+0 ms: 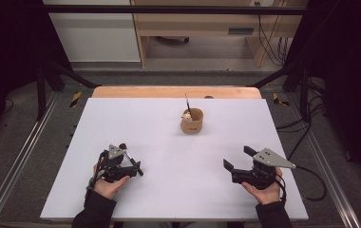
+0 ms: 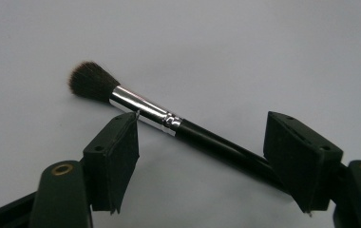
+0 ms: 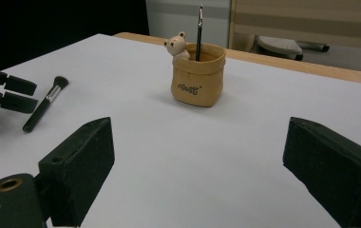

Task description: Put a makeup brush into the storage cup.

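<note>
A black-handled makeup brush (image 2: 202,137) with a silver ferrule and dark bristles lies flat on the white table (image 1: 178,190). My left gripper (image 2: 202,124) stands open over it, one jaw on each side of the handle and neither pressing it. In the high view the brush (image 1: 130,158) lies at the near left under the left gripper (image 1: 132,166). A tan pouch-shaped holder (image 1: 191,121) with a small bear figure stands at the centre back, with a thin brush (image 3: 200,28) upright in it. My right gripper (image 1: 238,158) hovers open at the near right with nothing in it, facing the holder (image 3: 197,78).
The white board lies on a wooden table whose far edge (image 1: 176,91) shows beyond it. Black frame bars and cables run along both sides. From the right gripper view, the left gripper (image 3: 7,92) and the makeup brush (image 3: 43,107) sit at far left.
</note>
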`<state>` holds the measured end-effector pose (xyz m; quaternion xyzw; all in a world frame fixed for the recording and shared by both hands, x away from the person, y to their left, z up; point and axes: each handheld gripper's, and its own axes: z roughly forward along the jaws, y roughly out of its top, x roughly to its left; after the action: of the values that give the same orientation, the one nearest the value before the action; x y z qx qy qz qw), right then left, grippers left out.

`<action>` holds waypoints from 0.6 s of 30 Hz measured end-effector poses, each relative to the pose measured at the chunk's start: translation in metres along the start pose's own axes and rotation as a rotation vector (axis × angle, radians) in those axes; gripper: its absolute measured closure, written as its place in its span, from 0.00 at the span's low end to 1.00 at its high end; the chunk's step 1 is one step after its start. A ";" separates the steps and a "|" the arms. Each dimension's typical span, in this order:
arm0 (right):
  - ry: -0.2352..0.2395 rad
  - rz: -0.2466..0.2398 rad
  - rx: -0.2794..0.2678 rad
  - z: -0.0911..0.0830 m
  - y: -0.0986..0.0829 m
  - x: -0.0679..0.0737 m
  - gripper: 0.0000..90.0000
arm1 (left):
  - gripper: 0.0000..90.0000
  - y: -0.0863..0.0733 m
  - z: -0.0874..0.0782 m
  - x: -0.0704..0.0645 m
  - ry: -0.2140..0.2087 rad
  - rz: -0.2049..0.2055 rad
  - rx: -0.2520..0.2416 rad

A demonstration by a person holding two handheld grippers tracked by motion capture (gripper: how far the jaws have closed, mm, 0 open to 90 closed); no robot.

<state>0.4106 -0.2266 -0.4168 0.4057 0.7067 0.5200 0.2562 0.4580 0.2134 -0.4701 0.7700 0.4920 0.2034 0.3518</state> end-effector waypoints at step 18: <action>0.005 -0.002 0.006 0.001 -0.001 0.001 0.12 | 0.47 -0.004 0.005 -0.002 0.028 0.004 0.057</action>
<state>0.4104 -0.2254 -0.4176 0.4045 0.7094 0.5186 0.2534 0.4578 0.2105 -0.4765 0.7775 0.5011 0.2009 0.3225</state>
